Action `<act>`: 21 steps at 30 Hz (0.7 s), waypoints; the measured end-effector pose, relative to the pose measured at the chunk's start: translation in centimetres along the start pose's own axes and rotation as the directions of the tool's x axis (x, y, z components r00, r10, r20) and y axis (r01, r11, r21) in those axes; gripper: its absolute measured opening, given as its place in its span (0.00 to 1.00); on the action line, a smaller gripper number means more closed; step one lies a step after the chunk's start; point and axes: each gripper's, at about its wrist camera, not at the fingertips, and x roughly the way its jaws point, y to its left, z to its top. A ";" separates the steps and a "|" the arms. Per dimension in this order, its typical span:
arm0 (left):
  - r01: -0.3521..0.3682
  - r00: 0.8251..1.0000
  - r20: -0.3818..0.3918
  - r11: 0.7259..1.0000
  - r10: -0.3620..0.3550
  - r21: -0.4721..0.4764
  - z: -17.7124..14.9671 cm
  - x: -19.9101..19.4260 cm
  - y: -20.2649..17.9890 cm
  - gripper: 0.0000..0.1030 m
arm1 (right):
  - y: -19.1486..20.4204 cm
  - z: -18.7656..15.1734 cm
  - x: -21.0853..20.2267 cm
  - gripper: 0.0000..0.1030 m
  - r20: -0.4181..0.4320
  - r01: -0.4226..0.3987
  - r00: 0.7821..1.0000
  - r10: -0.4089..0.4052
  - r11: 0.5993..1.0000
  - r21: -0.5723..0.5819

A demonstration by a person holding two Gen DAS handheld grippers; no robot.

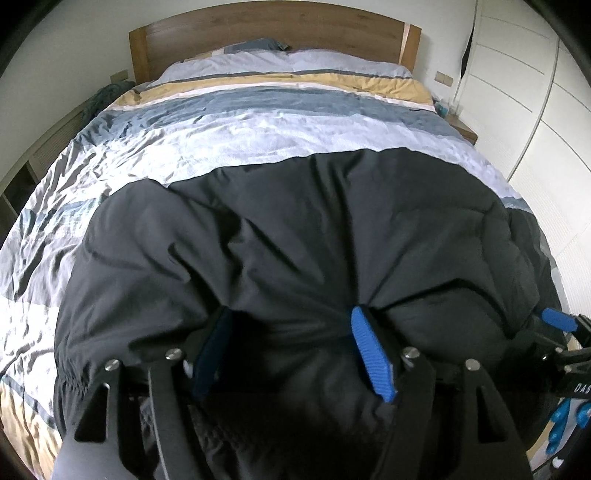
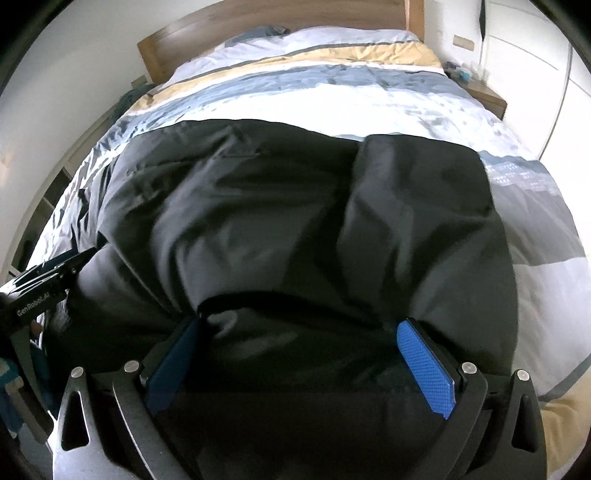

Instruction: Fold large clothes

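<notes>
A large black jacket [image 1: 280,229] lies spread on the striped bed cover; it also shows in the right wrist view [image 2: 295,206], with one part folded over at the right. My left gripper [image 1: 291,317] has its blue-padded fingers [image 1: 369,350] wide apart, with bunched jacket fabric between them at the near edge. My right gripper [image 2: 299,325] also stands wide open, with the jacket's near edge between its blue fingers [image 2: 424,365]. The right gripper shows at the right edge of the left wrist view [image 1: 557,321]; the left gripper shows at the left edge of the right wrist view [image 2: 44,280].
The bed [image 1: 258,110] has a blue, white and yellow striped duvet and a wooden headboard [image 1: 273,26]. A white wardrobe [image 1: 524,92] stands on the right, with a wooden nightstand [image 1: 461,129] beside the bed. A low shelf [image 1: 44,155] runs along the left.
</notes>
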 end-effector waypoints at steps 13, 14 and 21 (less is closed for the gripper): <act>0.140 0.990 0.036 0.985 -0.137 -0.104 0.7 -3.7 7.4 0.70 | -9.0 -1.5 -3.7 1.00 0.004 0.041 0.999 -0.042 0.992 0.122; 0.159 0.987 0.036 0.980 -0.156 -0.123 0.5 -4.1 8.8 0.70 | -9.7 -1.5 -3.7 0.99 -0.004 0.024 1.000 -0.023 0.991 0.135; 0.208 0.974 -0.014 0.924 -0.224 -0.320 -3.2 -4.6 19.9 0.70 | -14.3 -3.1 -1.0 1.00 -0.087 -0.156 0.978 0.190 0.939 0.307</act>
